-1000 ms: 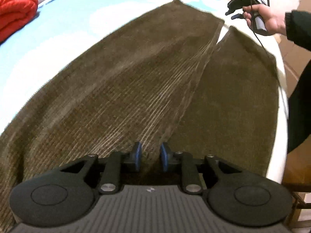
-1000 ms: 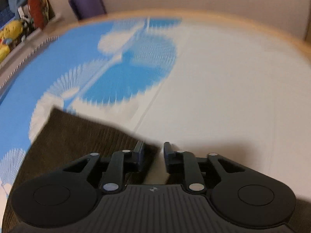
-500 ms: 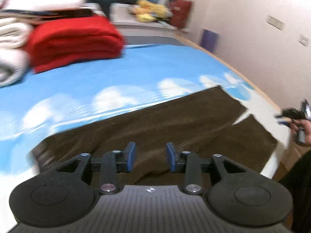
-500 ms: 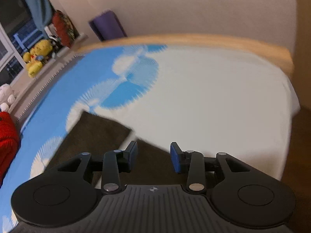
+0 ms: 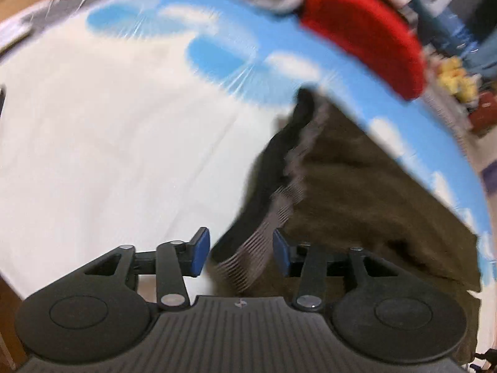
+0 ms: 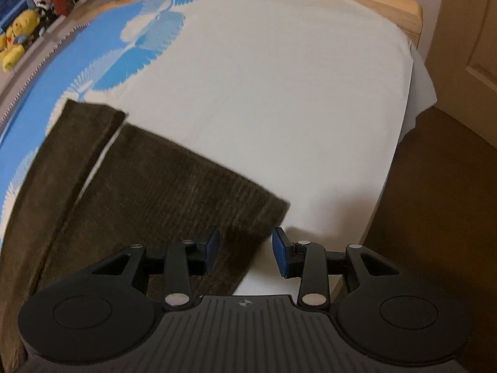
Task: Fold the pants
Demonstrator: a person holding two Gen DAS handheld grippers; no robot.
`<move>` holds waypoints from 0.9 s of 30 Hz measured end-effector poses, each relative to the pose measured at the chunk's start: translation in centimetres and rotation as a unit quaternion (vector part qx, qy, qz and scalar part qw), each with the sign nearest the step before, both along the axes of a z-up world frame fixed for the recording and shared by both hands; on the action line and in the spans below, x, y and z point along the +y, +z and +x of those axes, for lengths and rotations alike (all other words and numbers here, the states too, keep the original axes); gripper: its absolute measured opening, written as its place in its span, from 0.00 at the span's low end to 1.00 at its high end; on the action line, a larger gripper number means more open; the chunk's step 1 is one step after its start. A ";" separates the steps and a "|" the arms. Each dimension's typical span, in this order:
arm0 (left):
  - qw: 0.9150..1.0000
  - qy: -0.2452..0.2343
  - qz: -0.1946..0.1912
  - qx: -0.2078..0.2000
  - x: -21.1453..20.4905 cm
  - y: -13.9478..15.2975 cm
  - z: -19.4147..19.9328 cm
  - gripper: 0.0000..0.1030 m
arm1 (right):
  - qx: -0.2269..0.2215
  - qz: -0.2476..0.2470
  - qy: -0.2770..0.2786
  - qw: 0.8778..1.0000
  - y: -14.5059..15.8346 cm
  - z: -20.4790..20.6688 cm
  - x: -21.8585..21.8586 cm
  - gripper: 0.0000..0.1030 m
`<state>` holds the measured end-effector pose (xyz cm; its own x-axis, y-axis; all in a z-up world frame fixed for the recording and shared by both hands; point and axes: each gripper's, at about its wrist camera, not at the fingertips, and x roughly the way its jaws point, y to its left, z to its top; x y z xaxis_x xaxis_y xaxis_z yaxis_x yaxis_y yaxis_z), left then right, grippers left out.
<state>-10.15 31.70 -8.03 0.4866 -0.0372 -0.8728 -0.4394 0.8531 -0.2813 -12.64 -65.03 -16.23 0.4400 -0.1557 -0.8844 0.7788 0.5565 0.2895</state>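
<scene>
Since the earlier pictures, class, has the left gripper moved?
Yes. The left gripper swung from mid-pants to the waistband, and its jaws have just been opening; the red blanket now lies upper right.

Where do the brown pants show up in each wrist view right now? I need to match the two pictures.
Left wrist view: the brown pants fill the lower right, their ribbed waistband running down between the open jaws.
Right wrist view: the brown pants lie at lower left, both leg ends showing, one corner between the open jaws.
Shared landmark: the blue and white bedsheet under them.
</scene>
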 end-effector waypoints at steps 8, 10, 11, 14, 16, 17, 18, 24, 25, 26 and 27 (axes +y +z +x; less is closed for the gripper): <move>0.995 -0.058 0.016 0.079 -1.4 -3.3 2.8 0.67 | 0.014 0.025 -0.013 0.999 -1.4 0.4 -0.1 0.39; 0.992 -0.074 0.035 0.093 -2.3 -4.5 3.5 0.67 | 0.017 0.015 -0.005 1.000 -1.5 0.8 0.2 0.37; 0.991 -0.083 0.045 0.096 -2.8 -4.6 3.7 0.67 | 0.017 0.008 0.000 1.000 -1.5 1.2 0.2 0.24; 0.987 -0.108 0.067 0.100 -3.9 -5.3 3.7 0.62 | 0.018 -0.005 0.004 1.000 -1.4 1.9 0.4 0.09; 0.984 -0.115 0.086 0.103 -4.4 -5.4 3.9 0.47 | 0.011 -0.010 0.001 1.000 -1.1 2.0 0.3 0.08; 0.984 -0.118 0.088 0.103 -4.4 -5.4 3.7 0.40 | 0.005 -0.016 0.000 1.000 -0.9 1.9 0.2 0.07; 0.984 -0.122 0.087 0.099 -4.4 -5.4 3.5 0.35 | -0.005 -0.021 -0.004 1.000 -0.5 1.8 0.0 0.06; 0.981 -0.168 0.082 0.057 -4.4 -3.5 0.7 0.29 | -0.028 -0.028 -0.064 0.997 0.5 0.2 -1.4 0.06; 0.981 -0.164 0.077 0.062 -4.1 -3.7 0.3 0.29 | -0.025 -0.025 -0.064 0.997 0.4 0.2 -1.6 0.06; 0.981 -0.165 0.075 0.070 -3.9 -3.7 -0.1 0.29 | -0.017 -0.027 -0.058 0.998 0.3 0.4 -1.5 0.06; 0.979 -0.170 0.079 0.081 -3.8 -4.0 -0.4 0.29 | -0.003 -0.031 -0.047 0.998 0.0 0.7 -1.3 0.07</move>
